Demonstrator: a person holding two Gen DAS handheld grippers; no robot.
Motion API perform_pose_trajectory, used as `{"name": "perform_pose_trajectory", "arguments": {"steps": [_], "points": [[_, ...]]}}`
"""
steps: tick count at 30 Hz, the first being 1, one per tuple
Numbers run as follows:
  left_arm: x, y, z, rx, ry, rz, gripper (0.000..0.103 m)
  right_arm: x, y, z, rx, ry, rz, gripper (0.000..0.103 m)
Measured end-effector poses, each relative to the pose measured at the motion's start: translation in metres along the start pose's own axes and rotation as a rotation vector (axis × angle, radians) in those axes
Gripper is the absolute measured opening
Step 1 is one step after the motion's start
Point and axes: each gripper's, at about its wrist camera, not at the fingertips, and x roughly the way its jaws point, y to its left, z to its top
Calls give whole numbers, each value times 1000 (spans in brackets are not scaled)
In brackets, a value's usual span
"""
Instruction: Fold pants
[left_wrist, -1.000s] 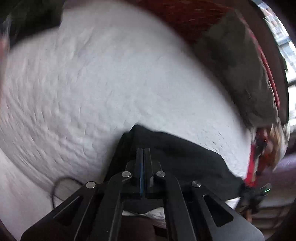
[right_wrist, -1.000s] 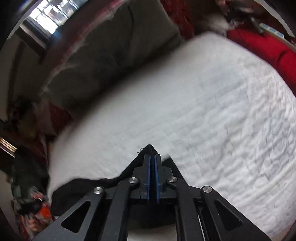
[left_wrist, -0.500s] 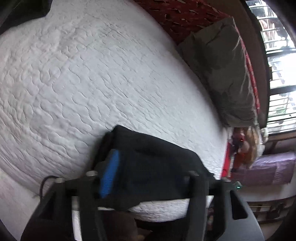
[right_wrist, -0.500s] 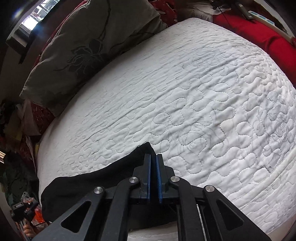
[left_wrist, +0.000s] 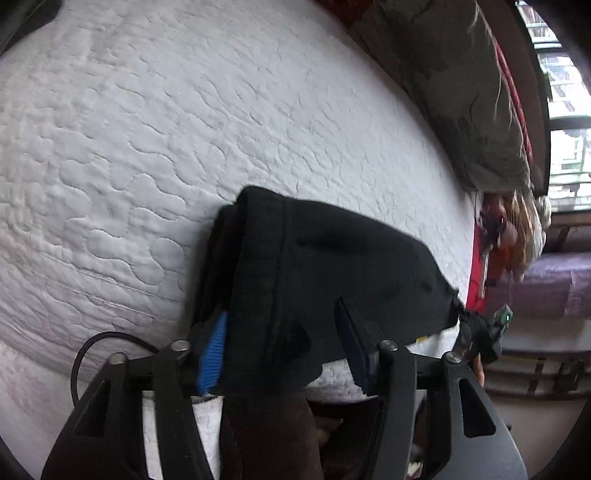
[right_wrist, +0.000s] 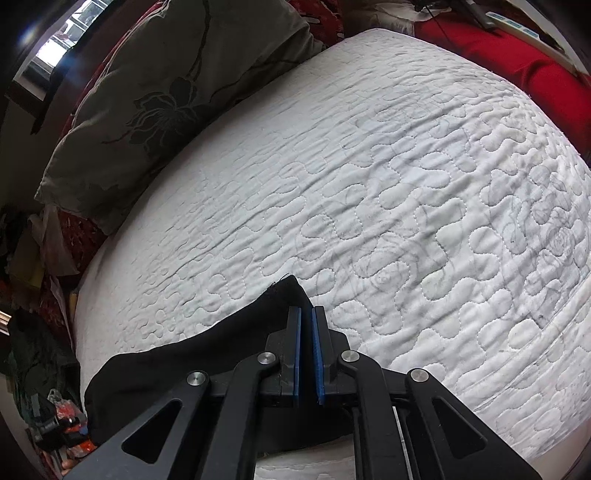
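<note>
Spread wide, my left gripper straddles the black pants without pinching them; they lie low in the frame on the white quilt. My right gripper, nearly closed, pinches their corner at lower centre.

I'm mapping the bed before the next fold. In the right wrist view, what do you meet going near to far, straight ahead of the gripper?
right gripper → black pants → white quilted bedspread → grey floral pillow
</note>
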Motion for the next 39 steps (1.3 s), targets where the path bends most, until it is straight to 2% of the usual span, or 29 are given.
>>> {"name": "perform_pose_trajectory", "arguments": {"steps": [1, 4, 7, 9, 11, 14, 17, 18, 21, 22, 24, 27, 29, 31, 33, 37, 39], "points": [[-1, 1, 0, -25, -22, 4, 22, 0, 0, -1, -2, -2, -2, 8], [-5, 6, 2, -90, -68, -15, 22, 0, 3, -2, -19, -9, -16, 7], [-25, -6, -6, -45, -132, 10, 22, 0, 9, -2, -44, -8, -43, 3], [-27, -12, -11, 30, -161, 116, 22, -10, 12, -1, -31, -36, -10, 3], [-14, -10, -12, 31, -140, 174, 22, -18, 11, -1, -10, -59, 42, 3], [12, -10, -15, 52, -119, 272, 23, -4, 6, -3, -21, -30, -15, 3], [25, -19, -19, 65, -125, 328, 28, 6, -1, -7, -5, -31, -38, 7], [24, -20, -20, 60, -127, 320, 28, 7, -2, -7, -3, -35, -41, 14], [7, -6, -22, 1, -137, 234, 29, 1, -8, -7, 21, -26, -16, 17], [-1, 2, -24, -31, -144, 190, 34, -6, -12, -6, 33, -30, -2, 17], [-17, 14, -33, -101, -177, 96, 39, -22, -22, -8, 64, -43, 50, 21], [-33, 16, -51, -154, -239, 47, 39, -45, -42, -16, 116, -51, 132, 32], [-40, 16, -67, -178, -272, 11, 39, -51, -52, -27, 143, -30, 176, 32], [-41, 12, -83, -207, -298, -41, 50, -53, -59, -40, 166, -3, 214, 32], [-35, 12, -86, -224, -277, -89, 51, -48, -61, -55, 181, 33, 242, 32], [-11, 7, -77, -253, -233, -67, 51, -32, -60, -67, 204, 77, 249, 33], [-1, 5, -76, -284, -221, -71, 51, -28, -59, -71, 223, 83, 251, 39]]}}
